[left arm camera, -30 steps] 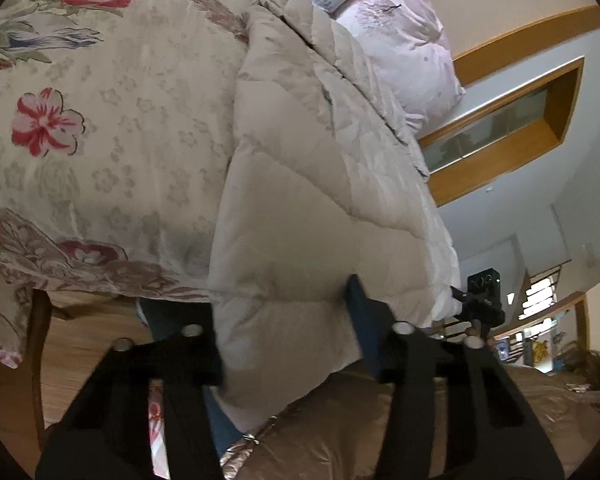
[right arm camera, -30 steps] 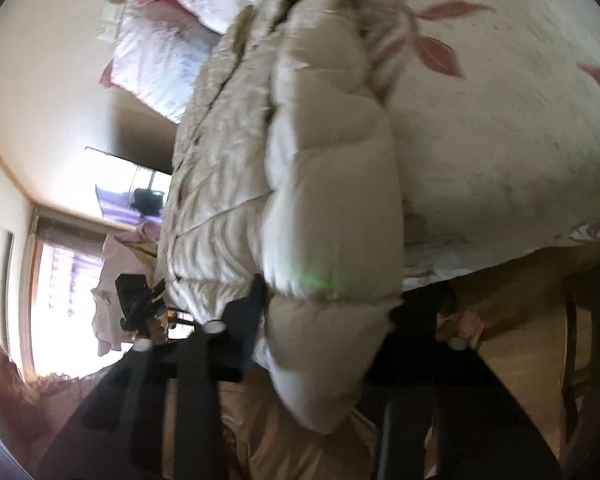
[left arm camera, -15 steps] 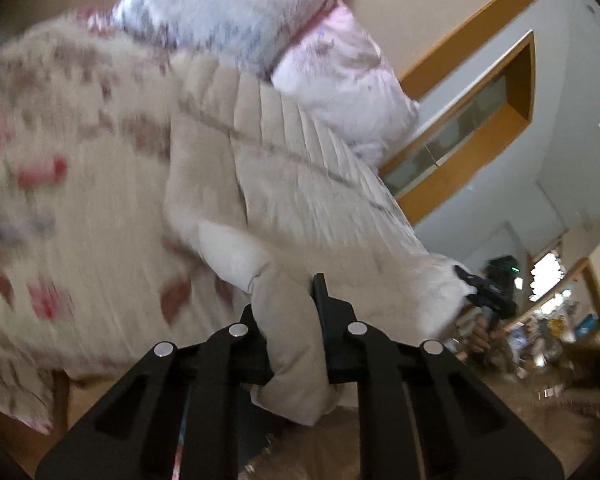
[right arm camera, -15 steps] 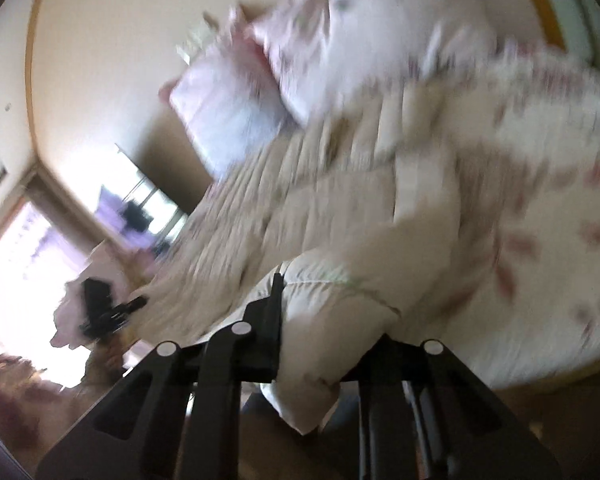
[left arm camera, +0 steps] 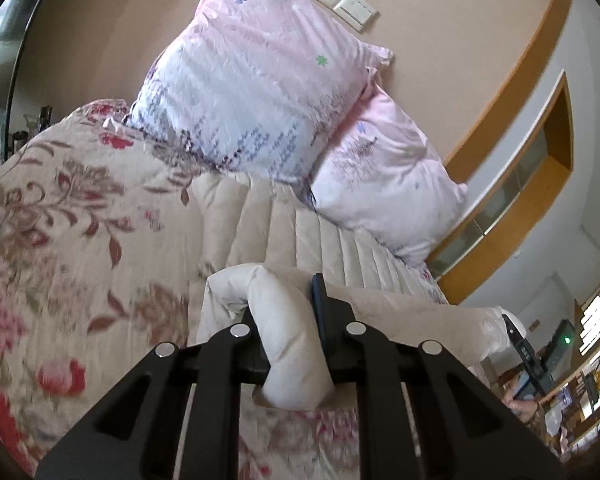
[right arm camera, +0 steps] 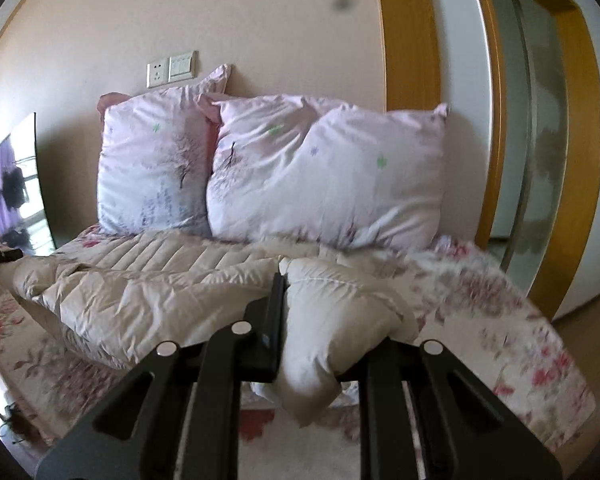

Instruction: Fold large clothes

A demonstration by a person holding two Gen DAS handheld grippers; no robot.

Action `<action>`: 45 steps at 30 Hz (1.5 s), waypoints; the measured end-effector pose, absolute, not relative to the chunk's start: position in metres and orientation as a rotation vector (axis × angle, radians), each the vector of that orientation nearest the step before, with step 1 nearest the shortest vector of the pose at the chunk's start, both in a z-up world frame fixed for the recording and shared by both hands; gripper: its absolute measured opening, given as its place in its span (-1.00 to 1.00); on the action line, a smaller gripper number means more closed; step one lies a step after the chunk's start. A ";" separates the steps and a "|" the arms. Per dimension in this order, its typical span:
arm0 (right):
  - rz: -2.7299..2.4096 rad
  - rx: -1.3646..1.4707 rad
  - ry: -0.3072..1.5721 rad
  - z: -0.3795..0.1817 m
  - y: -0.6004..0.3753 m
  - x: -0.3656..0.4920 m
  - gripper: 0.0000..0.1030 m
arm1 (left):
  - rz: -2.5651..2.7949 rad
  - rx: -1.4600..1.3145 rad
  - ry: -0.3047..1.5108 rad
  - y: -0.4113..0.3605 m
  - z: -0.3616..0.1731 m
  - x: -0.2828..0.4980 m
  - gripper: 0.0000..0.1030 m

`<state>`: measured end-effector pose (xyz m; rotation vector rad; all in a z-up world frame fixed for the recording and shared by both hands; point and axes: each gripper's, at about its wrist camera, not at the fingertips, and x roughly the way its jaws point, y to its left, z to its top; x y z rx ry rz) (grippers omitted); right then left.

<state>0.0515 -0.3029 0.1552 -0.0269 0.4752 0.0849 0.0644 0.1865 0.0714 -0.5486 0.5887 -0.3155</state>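
left gripper [left arm camera: 290, 322]: matte black, two slotted angular fingers, four silver round screws
right gripper [right arm camera: 320, 320]: same black build, silver screws

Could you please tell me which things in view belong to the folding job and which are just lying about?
Part of the job:
- cream padded coat
- left tool, shut on the coat's edge
- right tool, shut on the coat's edge

Just lying about:
- pink pillows
- flowered bedspread
- wall socket and switch
- mirror
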 end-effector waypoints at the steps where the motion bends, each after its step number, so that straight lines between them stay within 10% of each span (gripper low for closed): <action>1: 0.076 -0.039 0.460 0.157 -0.302 0.053 -0.70 | -0.310 -0.549 0.586 0.187 0.074 0.072 -0.74; 15: -0.063 -0.031 0.352 0.167 -0.288 0.142 -0.70 | -0.287 -0.525 0.512 0.177 0.115 0.177 -0.74; 32: -0.042 0.383 0.754 0.073 -0.335 0.273 -0.63 | -0.245 -0.809 0.689 0.195 0.025 0.279 -0.74; 39: 0.013 0.626 0.796 0.061 -0.357 0.310 0.21 | -0.296 -0.949 0.672 0.202 0.015 0.293 -0.50; 45: 0.040 0.700 0.753 0.077 -0.371 0.323 0.33 | -0.304 -1.019 0.565 0.219 0.031 0.284 -0.03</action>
